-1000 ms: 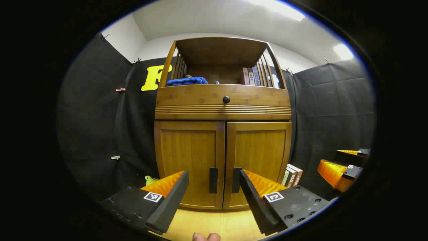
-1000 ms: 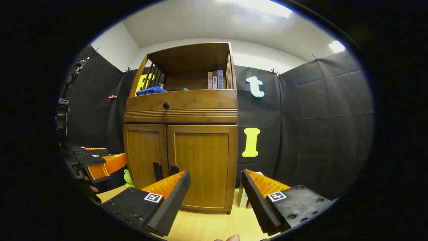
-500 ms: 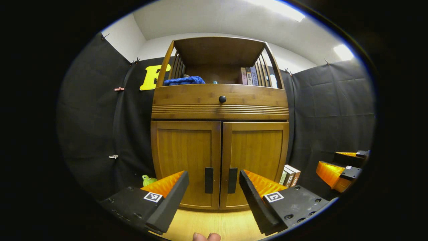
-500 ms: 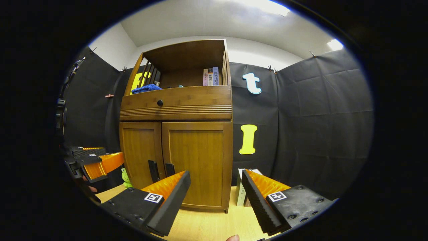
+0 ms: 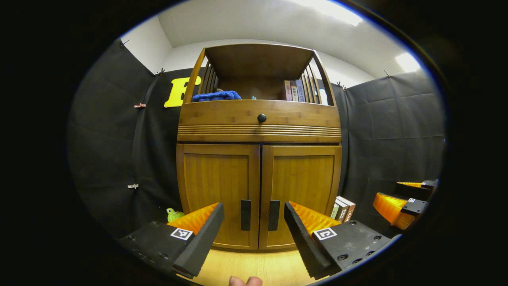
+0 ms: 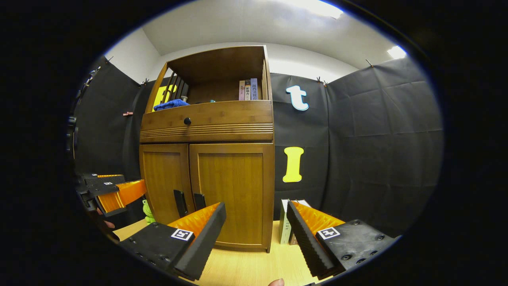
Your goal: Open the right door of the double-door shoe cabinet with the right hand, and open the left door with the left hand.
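floor (image 5: 254, 266): pale wood | shoe cabinet (image 5: 258, 167): doors closed

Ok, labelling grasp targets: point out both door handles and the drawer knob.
left door handle (image 5: 245, 215), left gripper view, mid-bar.
right door handle (image 5: 274, 215), left gripper view, mid-bar.
drawer knob (image 5: 261, 118), left gripper view, its face.

A folded blue cloth (image 5: 216, 95) lies at the left of the open top shelf, and a few books (image 5: 294, 90) stand upright at its right end. Down on the pale wooden floor (image 6: 254, 266), a small green toy frog (image 5: 173, 214) sits to the left, with more books (image 5: 343, 209) leaning upright to the right
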A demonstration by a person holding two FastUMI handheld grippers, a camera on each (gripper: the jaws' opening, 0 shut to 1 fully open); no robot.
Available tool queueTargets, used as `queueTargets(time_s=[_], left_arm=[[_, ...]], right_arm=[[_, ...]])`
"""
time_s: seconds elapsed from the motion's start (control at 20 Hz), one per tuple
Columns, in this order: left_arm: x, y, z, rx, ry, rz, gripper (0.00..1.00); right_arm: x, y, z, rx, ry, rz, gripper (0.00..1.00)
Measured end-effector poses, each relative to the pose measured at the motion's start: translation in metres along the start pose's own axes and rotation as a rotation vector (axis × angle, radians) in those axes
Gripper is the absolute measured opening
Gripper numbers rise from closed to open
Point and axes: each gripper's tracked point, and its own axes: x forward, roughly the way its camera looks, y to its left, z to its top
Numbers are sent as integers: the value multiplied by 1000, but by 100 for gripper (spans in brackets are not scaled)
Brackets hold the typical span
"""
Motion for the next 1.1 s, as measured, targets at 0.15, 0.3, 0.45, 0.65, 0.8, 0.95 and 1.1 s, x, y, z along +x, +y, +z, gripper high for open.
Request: queueTargets(time_s=[0.15, 0.3, 0.45, 0.65, 0.8, 0.95, 1.1], left_arm=[[1, 3, -1, 8, -6, -1, 93], [4, 9, -3, 2, -4, 4, 95], [7, 19, -8, 14, -2, 17, 93], [11, 32, -19, 18, 3, 28, 95], [17, 46, -25, 28, 6, 42, 95], [21, 60, -33, 45, 11, 46, 93], [23, 72, -41, 43, 18, 45, 93]], right_arm=[[8, 7, -8, 0, 7, 12, 97], [23, 21, -21, -3, 16, 35, 98], [45, 37, -41, 17, 34, 58, 98], [83, 62, -73, 38, 55, 81, 98], [109, 94, -91, 40, 59, 120, 99], [132, 125, -104, 61, 74, 135, 99], [157, 151, -120, 58, 98, 126, 99]])
